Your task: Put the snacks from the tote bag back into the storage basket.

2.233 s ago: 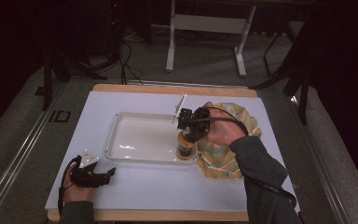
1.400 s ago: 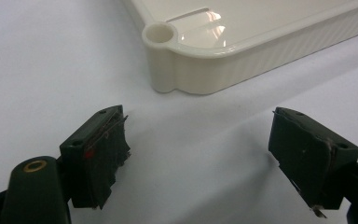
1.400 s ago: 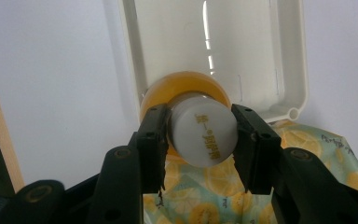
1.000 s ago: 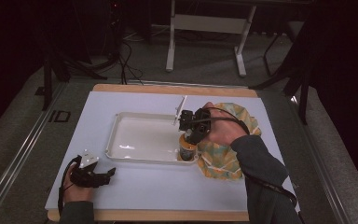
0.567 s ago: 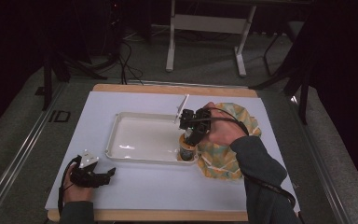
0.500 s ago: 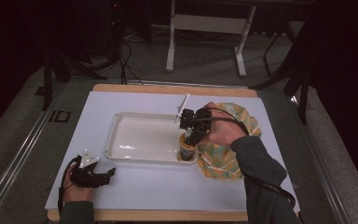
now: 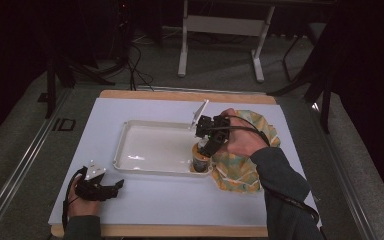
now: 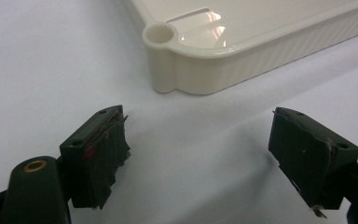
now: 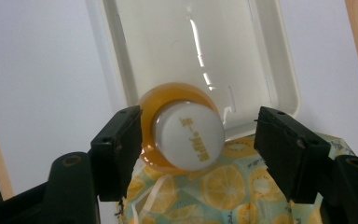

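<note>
A small bottle (image 7: 200,161) of orange liquid with a white cap (image 9: 189,135) stands upright in the near right corner of a white tray (image 7: 150,171). My right gripper (image 7: 206,149) hovers over it, open. In the right gripper view, the right gripper (image 9: 203,154) has its left jaw against the bottle's side, while its right jaw stands well off it. My left gripper (image 7: 116,186) rests open on the white table surface near the front left. In the left gripper view, the left gripper (image 8: 200,158) has nothing between its jaws and a tray corner (image 8: 168,56) just ahead.
A lemon-patterned cloth bag (image 7: 242,167) lies right of the tray, under the person's right hand, and touches the tray's corner (image 9: 261,116). The tray's inside (image 9: 168,46) is bare apart from the bottle. Wooden table edges (image 7: 180,95) frame the white mat.
</note>
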The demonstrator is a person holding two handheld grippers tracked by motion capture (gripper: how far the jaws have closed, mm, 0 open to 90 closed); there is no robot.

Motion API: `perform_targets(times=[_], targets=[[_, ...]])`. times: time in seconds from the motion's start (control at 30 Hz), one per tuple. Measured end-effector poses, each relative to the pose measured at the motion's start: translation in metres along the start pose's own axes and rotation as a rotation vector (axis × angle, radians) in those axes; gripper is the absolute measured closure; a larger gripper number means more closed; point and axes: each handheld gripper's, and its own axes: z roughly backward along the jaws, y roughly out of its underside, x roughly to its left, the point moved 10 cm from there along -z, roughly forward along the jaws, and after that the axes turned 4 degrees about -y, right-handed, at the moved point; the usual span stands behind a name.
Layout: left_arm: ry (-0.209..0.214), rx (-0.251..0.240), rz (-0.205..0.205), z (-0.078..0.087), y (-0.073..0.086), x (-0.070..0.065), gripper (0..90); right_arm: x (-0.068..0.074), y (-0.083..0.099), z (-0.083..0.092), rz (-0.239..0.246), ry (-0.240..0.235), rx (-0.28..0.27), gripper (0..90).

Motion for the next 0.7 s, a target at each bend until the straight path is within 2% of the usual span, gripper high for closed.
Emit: perform_targets(times=[0.2, 0.63, 0.7], targets=[[-0.001, 0.000, -0.001, 0.000, 0.000, 0.000, 19.3, 0.001, 0.005, 0.006, 0.006, 0.001, -0.004, 30.7], [-0.001, 0.000, 0.004, 0.000, 0.000, 0.000, 19.2, 0.002, 0.025, 0.015, -0.016, 0.007, -0.031, 30.2], [-0.003, -0.002, 0.010, 0.000, 0.000, 0.001, 18.8, 0.003, 0.036, 0.022, -0.022, 0.022, -0.066, 29.8]])
